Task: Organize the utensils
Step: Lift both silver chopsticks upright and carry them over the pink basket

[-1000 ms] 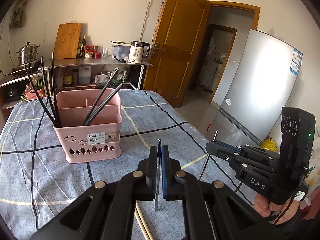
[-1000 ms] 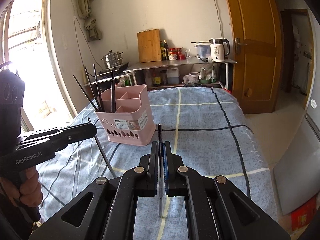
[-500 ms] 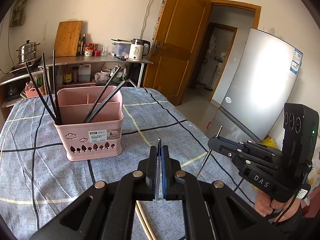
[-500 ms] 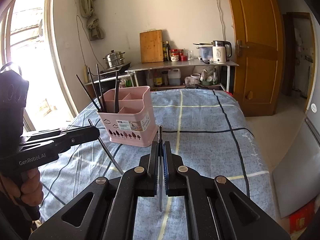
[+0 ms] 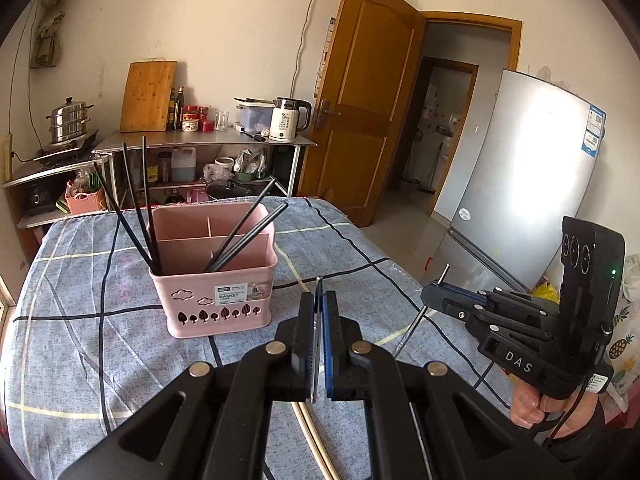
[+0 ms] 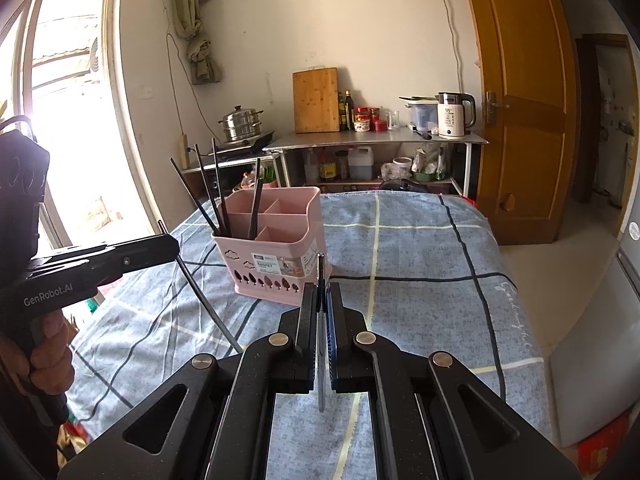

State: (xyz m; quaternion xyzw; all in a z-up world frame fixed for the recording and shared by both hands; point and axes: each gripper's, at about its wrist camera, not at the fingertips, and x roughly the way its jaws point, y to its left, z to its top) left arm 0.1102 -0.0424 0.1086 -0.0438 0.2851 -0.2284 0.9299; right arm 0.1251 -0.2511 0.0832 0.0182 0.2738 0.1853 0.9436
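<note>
A pink utensil basket [image 5: 216, 276] stands on the blue checked tablecloth and holds several black chopsticks [image 5: 138, 204]; it also shows in the right wrist view [image 6: 276, 256]. My left gripper [image 5: 319, 312] is shut on a thin metal chopstick [image 5: 316, 352], held above the cloth in front of the basket. My right gripper [image 6: 321, 304] is shut on another metal chopstick [image 6: 321, 360]. Each gripper shows in the other's view: the right one [image 5: 436, 300] with its chopstick [image 5: 416, 320], the left one [image 6: 168, 246] with its chopstick [image 6: 204, 300].
Pale wooden chopsticks [image 5: 310, 432] lie on the cloth under the left gripper. A steel shelf [image 5: 208, 140] with a kettle, jars and a cutting board stands behind the table. A fridge [image 5: 520, 184] and wooden door [image 5: 360, 96] are to the right.
Both grippers have drawn back and lifted a little, so the basket sits farther away in both views. Each stays shut on its chopstick.
</note>
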